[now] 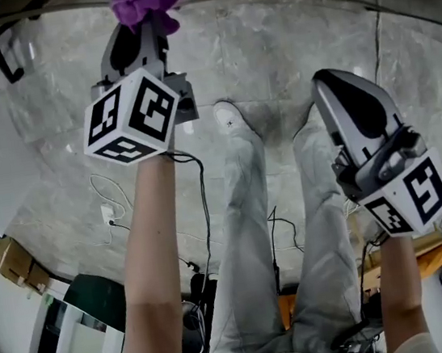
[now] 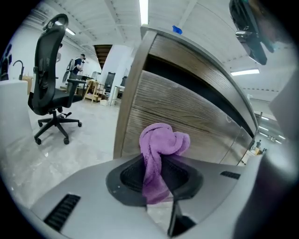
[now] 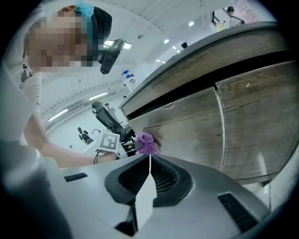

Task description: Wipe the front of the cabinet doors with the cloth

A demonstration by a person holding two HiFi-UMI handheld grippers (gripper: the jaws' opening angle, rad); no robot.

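The cloth [image 2: 163, 140], purple and bunched, is clamped between the jaws of the left gripper [image 2: 159, 163]. The jaws are closed onto the cloth's lower fold, and the bulk of the fabric is gathered in a knot past the jaw tips. In the left gripper view, the cloth is held directly in front of the wood-grain cabinet doors [image 3: 243, 126], near the left end of the cabinet. In the right gripper view, the cloth appears to be in contact with a door front, just below the dark recess [image 3: 210, 79] that runs under the cabinet top.

The right gripper [image 3: 149, 156] is held well apart from the left one, farther along the cabinet. Its jaws are brought together at the tips, and nothing is gripped between them. A vertical seam [image 3: 219, 126] between two doors is shown ahead of it.

In the head view, both grippers are extended forward on bare forearms. The left marker cube [image 1: 132, 115] and the right marker cube [image 1: 411, 195] are both seen. The person's light trousers [image 1: 249, 233] and a white shoe [image 1: 233, 119] are seen above the grey mottled floor [image 1: 266, 35].

A black office chair [image 2: 51, 93] is located to the left of the cabinet, well apart from it.
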